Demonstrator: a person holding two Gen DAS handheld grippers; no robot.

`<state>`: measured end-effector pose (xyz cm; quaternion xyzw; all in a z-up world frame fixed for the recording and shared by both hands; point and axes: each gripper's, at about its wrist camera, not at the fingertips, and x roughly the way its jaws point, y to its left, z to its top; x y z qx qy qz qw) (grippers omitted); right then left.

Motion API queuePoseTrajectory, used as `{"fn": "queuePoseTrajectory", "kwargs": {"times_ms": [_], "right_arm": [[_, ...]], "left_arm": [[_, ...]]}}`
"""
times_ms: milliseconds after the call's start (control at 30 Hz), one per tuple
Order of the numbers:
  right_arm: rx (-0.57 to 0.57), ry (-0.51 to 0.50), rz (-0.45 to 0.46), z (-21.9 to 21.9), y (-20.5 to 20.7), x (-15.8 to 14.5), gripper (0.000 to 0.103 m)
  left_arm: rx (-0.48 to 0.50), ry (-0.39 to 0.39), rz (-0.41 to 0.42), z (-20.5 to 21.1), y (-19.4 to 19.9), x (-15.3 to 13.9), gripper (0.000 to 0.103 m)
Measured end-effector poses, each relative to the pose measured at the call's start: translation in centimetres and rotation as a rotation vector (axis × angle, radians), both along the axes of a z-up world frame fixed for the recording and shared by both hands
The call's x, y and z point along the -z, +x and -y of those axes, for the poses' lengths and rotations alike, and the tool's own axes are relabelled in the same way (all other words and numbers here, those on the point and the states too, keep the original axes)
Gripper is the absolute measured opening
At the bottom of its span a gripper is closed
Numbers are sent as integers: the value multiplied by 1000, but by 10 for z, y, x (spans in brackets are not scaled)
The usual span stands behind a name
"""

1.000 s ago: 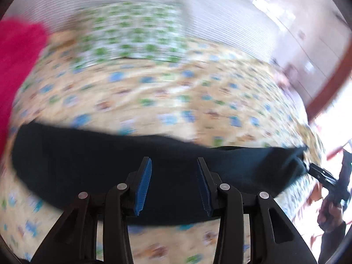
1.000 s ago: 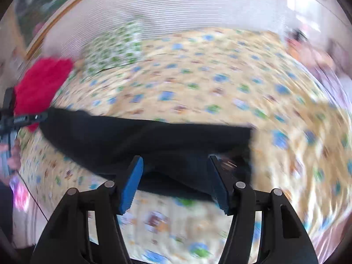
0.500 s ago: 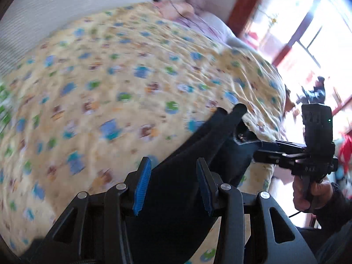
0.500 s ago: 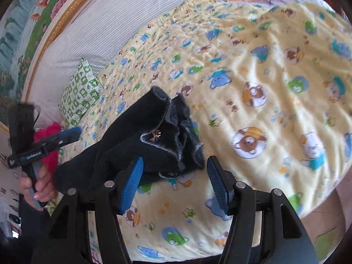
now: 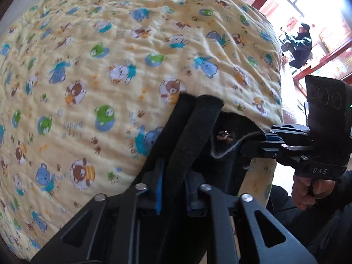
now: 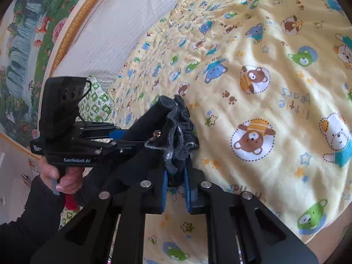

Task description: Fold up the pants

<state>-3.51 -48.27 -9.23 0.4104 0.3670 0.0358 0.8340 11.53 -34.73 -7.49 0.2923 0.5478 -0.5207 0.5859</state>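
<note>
The black pants [image 5: 195, 132] are bunched and held up over the yellow bear-print bedspread [image 5: 110, 66]. My left gripper [image 5: 173, 187] is shut on a thick fold of the pants. My right gripper [image 6: 175, 184] is shut on the gathered waistband end of the pants [image 6: 176, 132]. In the left wrist view the right gripper [image 5: 259, 145] pinches the same bundle from the right. In the right wrist view the left gripper [image 6: 123, 140] reaches in from the left, close beside the cloth. The two grippers are nearly together.
The bedspread [image 6: 264, 88] spreads ahead in both views. A green patterned pillow [image 6: 96, 101] lies by the striped headboard [image 6: 123, 22]. A framed painting [image 6: 33, 33] hangs at the left. A doorway with a seated person [image 5: 297, 44] is at the far right.
Both grippers have closed on the pants, which were laid out flat one second ago. The two ends have come together into one bundle, lifted off the bed.
</note>
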Motion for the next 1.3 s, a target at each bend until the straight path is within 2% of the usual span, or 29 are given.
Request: {"fn": "queuePoseTrajectory", "kwargs": {"times_ms": [67,200,300,433,533,600,667,733,767,800,867,1000,1100,1133,1167,1200,1233,1267,1300], "right_arm": [[13,0,24,8,1,-5,13],[27,-17,72,25,8,-26,12],[-3,-49,105,25,15,-44,9],[-62,-123,118,0,18,-54,9],[-70,-119,123,-9,17,-57,9],[-61,-129,111,-10,16,-57,9],[-38,-115,61,-5,14,-49,10],[-20,-86,-6,1,12,-35,15],[-7,-63,-37,5,9,-28,23],[3,-33,-52,7,6,-22,38],[22,15,-54,9,-2,-12,55],[15,3,-50,1,0,-9,55],[-9,10,-40,-7,11,-7,55],[-14,4,-37,-10,14,-6,55],[-18,1,-29,-12,17,-6,51],[-24,5,-31,-13,21,-5,39],[-29,9,-34,-15,24,-5,31],[-29,1,-35,-16,25,-5,16],[-29,-6,-29,-17,25,-6,13]], "left_arm": [[-17,-19,0,11,2,-9,4],[-48,-124,1,18,12,-40,4],[-59,-134,-6,8,13,-36,4],[-85,-157,-21,-9,8,-35,4],[-88,-175,-23,-23,7,-39,4],[-78,-167,-16,-24,5,-40,4],[-57,-143,-7,-23,2,-38,5],[-40,-120,12,-21,0,-34,8],[-32,-102,30,-19,-2,-31,10],[-22,-85,42,-20,-1,-28,10],[-17,-67,47,-18,1,-22,13],[-23,-12,56,-9,9,-3,31],[-14,-23,34,-7,7,2,31],[-11,-28,32,-7,5,2,30],[-10,-37,25,-9,4,1,23],[-6,-50,-2,-11,4,0,12],[-8,-62,-15,-14,3,-1,11],[-9,-70,-7,-16,1,-2,10],[-11,-85,-7,-19,-1,-5,9]]}}
